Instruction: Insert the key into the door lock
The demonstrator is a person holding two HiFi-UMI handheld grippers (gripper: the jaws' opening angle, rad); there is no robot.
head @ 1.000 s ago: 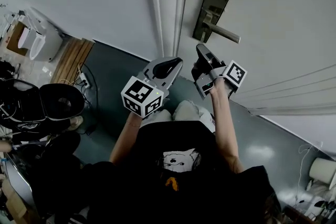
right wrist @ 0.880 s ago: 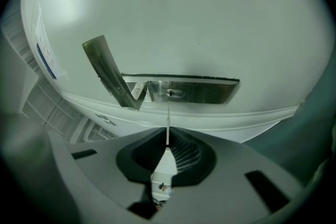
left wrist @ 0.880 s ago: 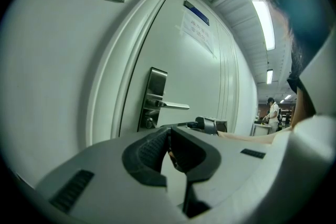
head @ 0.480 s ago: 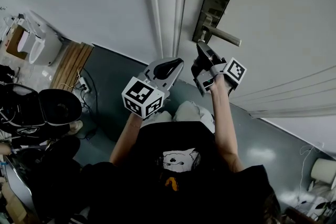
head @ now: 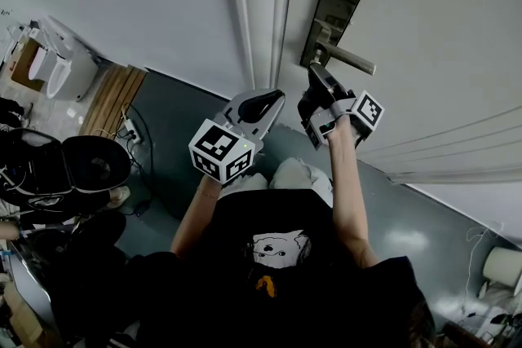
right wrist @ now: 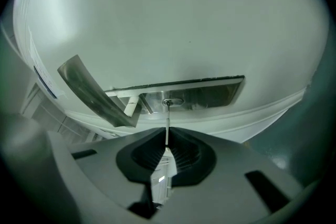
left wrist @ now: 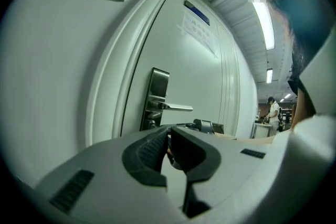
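Since a second ago my right tongs (head: 313, 77) have crept a little closer to the lock, while the left tongs (head: 266, 101) stay where they were. The key (right wrist: 167, 119) is clamped edge-on between the right tongs' jaws. Its head sits deep between the ribbed pads and its thin blade sticks straight out past the tips. The blade's tip reaches the keyhole (right wrist: 172, 102) directly ahead of the jaws, though I cannot tell whether it has gone in. The keyhole sits in the metal lock plate (right wrist: 210, 94), which spreads to both sides of the key's tip. The lever handle (right wrist: 92, 93) juts from the plate just beside the key.

In the head view the right tongs point up at the lower end of the lock plate (head: 334, 8), just under the lever handle (head: 352, 59), on the white door (head: 424, 20). My left tongs (left wrist: 169, 131) hang lower and well apart from the lock, beside the right pair, with their jaws pressed together and nothing between them. Beyond their tips I see the door frame (head: 259, 4), and below them the grey-green floor (head: 175, 106).
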